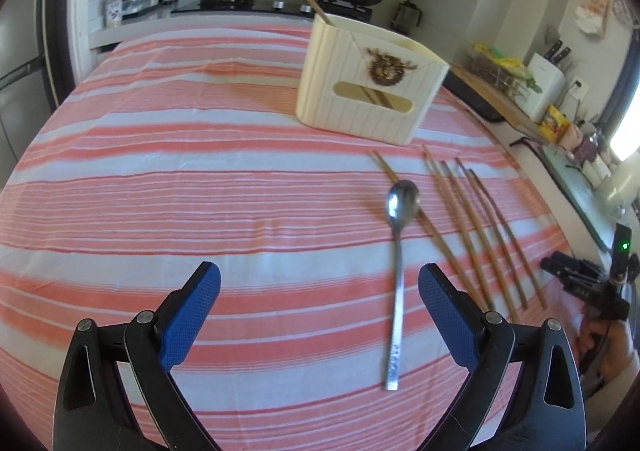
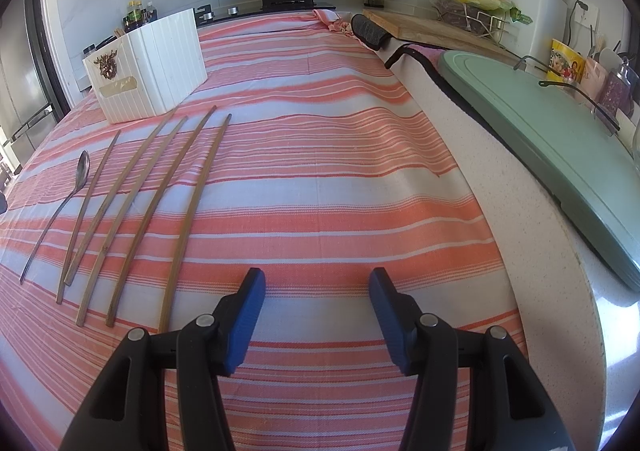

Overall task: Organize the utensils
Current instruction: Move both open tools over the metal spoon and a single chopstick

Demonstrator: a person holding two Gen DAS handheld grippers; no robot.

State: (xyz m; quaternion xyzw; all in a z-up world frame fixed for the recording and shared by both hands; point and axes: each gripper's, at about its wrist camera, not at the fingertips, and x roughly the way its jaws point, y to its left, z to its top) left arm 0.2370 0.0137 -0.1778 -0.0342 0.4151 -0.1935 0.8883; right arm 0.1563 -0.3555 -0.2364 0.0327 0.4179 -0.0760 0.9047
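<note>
The left gripper hangs over the striped cloth on the worktop with its jaws wide apart and nothing between them. The metal spoon lies flat on the cloth just inside the right-hand jaw, bowl pointing away toward the holder, handle end reaching back level with the blue pads. The jaws do not touch it. Right of the spoon lie five wooden chopsticks, roughly parallel, one of them passing under or beside the spoon's bowl. Beyond them stands the cream utensil holder, upright, with at least one chopstick already inside and poking above its rim.

The right gripper hovers over bare cloth, jaws about half apart and empty. Every utensil lies to its left: the nearest chopstick ends just beside the left-hand jaw without touching it, the others fan out further left, and the spoon is furthest, well apart from the jaws. The holder stands at the far left behind them. A green board lies on the counter right of the cloth.
</note>
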